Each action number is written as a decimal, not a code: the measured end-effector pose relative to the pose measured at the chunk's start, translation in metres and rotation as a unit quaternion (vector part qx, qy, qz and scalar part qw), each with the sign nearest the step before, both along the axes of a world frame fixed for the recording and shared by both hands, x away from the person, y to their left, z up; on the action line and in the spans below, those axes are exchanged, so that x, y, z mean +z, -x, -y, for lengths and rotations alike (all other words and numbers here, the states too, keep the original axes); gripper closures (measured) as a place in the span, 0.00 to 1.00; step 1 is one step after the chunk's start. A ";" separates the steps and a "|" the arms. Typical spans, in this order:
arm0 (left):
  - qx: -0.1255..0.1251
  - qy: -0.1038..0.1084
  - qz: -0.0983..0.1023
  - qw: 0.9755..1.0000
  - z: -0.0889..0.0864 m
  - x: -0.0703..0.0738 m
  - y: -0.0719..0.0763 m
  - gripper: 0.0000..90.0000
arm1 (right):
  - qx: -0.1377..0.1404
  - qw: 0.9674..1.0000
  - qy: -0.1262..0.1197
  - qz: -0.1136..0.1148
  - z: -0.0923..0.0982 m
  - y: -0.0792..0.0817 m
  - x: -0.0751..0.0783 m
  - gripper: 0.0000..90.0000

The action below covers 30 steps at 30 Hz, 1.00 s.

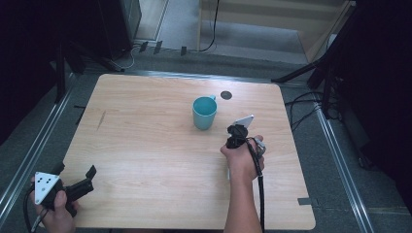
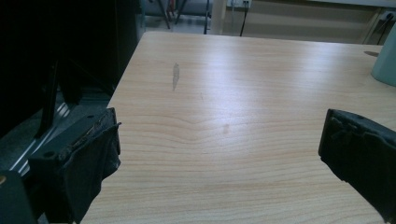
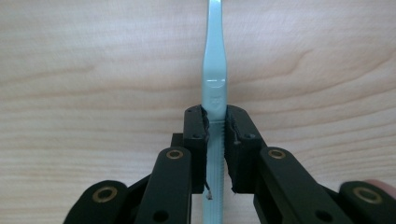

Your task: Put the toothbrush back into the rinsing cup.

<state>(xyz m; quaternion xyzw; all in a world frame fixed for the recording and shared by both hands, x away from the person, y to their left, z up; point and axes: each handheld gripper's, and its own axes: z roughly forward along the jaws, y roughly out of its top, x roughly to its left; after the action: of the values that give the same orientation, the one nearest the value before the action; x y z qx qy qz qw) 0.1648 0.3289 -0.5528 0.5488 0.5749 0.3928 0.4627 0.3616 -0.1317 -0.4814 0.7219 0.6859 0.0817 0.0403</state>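
High view: right gripper (image 1: 236, 132) stands just beside the teal mug (image 1: 204, 112) on the table (image 1: 145, 126). Left gripper view: jaws released, idle. Right gripper view: jaws clamp a pale utensil handle (image 3: 214, 70); next, probably, lowering it into the mug.

Right gripper (image 1: 236, 132) held over the bench (image 1: 145, 145), right hand (image 1: 242, 160) wrapped around its body; cable trails back along the forearm; jaws hidden beneath, so their stand cannot be told. Teal mug (image 1: 204, 112) stands upright just ahead and left of this gripper, near but apart; small dark disc (image 1: 226, 94) lies on the bench beyond the mug. Left gripper (image 1: 80, 182) well apart to the left, at the bench's near corner, jaws spread wide; grey three-cornered plate on top; left hand (image 1: 56, 208) holds it.
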 end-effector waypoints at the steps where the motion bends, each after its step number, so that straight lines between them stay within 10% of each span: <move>1: 0.000 -0.001 0.002 1.000 0.000 0.000 0.000 0.00 | 0.001 1.000 0.002 0.010 0.002 0.000 0.002 0.89; 8: 0.000 -0.001 0.001 1.000 0.000 0.000 0.000 0.00 | -0.009 0.997 -0.002 0.077 0.010 0.000 0.015 0.89; 16: 0.000 -0.001 0.001 1.000 0.000 0.000 0.000 0.00 | -0.021 0.987 0.003 0.162 0.016 0.001 0.031 0.89; 22: 0.000 -0.002 0.001 1.000 0.000 0.000 0.000 0.00 | -0.029 0.969 0.011 0.247 0.019 0.004 0.041 0.89; 27: 0.000 -0.002 0.001 1.000 0.000 0.000 0.000 0.00 | -0.012 0.941 0.018 0.337 0.017 0.008 0.054 0.89; 30: 0.001 -0.001 0.001 1.000 0.000 0.000 0.000 0.00 | -0.009 0.934 0.023 0.356 0.016 0.010 0.058 0.89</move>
<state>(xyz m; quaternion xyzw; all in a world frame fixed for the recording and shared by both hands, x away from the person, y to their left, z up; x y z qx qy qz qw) 0.1650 0.3286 -0.5529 0.5486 0.5744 0.3943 0.4622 0.3516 -0.1479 -0.4238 0.6504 0.6217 0.3172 0.2997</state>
